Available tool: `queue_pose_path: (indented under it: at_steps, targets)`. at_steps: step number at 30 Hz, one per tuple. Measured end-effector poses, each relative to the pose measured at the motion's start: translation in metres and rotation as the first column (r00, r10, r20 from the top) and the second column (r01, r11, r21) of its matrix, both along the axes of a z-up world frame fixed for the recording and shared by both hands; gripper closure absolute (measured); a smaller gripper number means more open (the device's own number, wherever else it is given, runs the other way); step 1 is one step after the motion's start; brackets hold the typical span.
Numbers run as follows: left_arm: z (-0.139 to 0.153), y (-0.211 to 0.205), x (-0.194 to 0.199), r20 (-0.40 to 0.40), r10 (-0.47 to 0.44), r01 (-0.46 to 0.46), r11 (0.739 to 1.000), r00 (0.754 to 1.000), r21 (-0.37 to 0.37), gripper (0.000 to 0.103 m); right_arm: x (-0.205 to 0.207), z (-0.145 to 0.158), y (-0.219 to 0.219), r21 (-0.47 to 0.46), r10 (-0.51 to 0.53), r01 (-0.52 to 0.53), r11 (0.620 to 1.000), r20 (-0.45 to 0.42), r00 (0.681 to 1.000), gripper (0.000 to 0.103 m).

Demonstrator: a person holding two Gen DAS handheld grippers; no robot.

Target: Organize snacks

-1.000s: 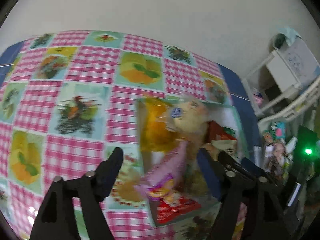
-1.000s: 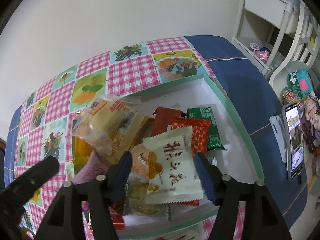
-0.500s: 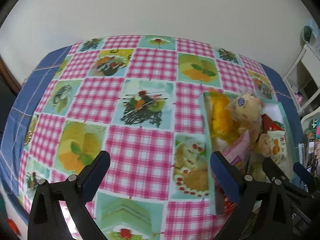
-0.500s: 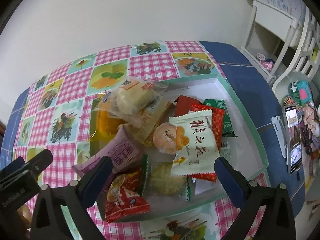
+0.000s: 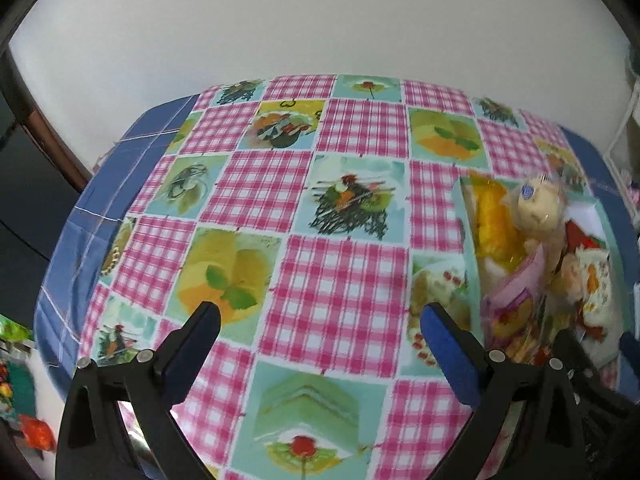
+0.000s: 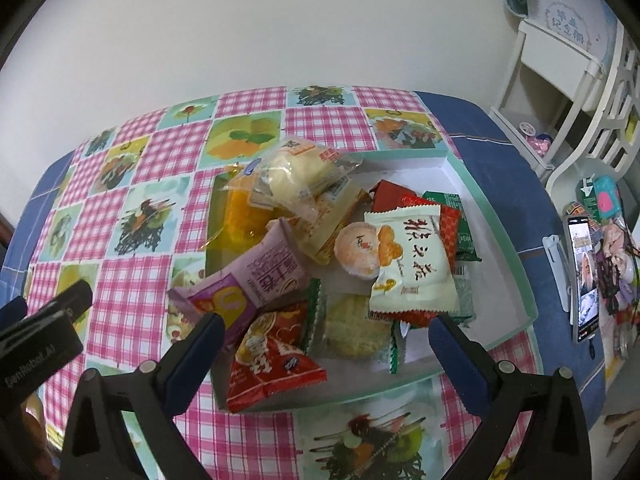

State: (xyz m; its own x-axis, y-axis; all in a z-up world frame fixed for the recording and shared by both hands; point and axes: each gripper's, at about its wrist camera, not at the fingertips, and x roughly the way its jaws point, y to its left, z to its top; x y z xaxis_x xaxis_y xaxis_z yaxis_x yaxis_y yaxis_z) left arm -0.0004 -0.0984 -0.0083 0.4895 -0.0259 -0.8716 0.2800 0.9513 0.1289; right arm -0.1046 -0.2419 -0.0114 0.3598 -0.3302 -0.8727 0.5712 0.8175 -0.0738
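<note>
A shallow white box with a mint-green rim [image 6: 524,280] sits on the checked tablecloth and holds several snack packets. Among them are a white packet with red script [image 6: 412,268], a purple packet [image 6: 256,280], a red packet [image 6: 268,360], a clear-wrapped bun [image 6: 300,168] and an orange jelly [image 6: 240,220]. My right gripper [image 6: 324,332] hovers open over the box's near edge, nothing between its fingers. My left gripper [image 5: 320,316] stands open above bare tablecloth, left of the box [image 5: 466,236], whose snacks [image 5: 516,296] show at the right.
The pink-checked tablecloth [image 5: 328,280] with fruit squares covers the table up to a white wall. To the right of the table are a phone [image 6: 584,276], trinkets and a white shelf unit [image 6: 560,60]. In the right wrist view, the left gripper's body [image 6: 36,340] shows at the left edge.
Both grippers opened wide and let go of packets into the box. The left one swung left, away from the box, over the tablecloth. The right one drew back toward the box's near edge.
</note>
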Motion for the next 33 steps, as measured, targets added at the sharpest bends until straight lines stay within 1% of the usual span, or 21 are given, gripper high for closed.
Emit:
queue_pose_path:
  at_steps: [8, 16, 21, 33]
  targets:
    - [0.007, 0.012, -0.024, 0.016, -0.031, 0.030, 0.998, 0.999, 0.047, 0.003, -0.014, 0.004, 0.017, -0.019, 0.019, -0.019, 1.000, 0.000, 1.000, 0.000]
    - [0.006, 0.031, -0.036, 0.014, -0.025, 0.024, 0.998, 1.000, 0.053, 0.003, -0.023, 0.009, 0.031, -0.040, 0.038, -0.038, 0.998, 0.004, 0.999, 0.000]
    - [0.005, 0.043, -0.038, 0.011, -0.004, 0.003, 0.999, 1.000, 0.037, 0.003, -0.028, 0.007, 0.033, -0.035, 0.032, -0.032, 0.999, -0.006, 0.999, 0.000]
    - [0.004, 0.047, -0.034, 0.009, 0.005, -0.005, 0.999, 1.000, 0.034, 0.003, -0.027, 0.005, 0.033, -0.023, 0.031, -0.031, 0.999, -0.016, 0.999, 0.000]
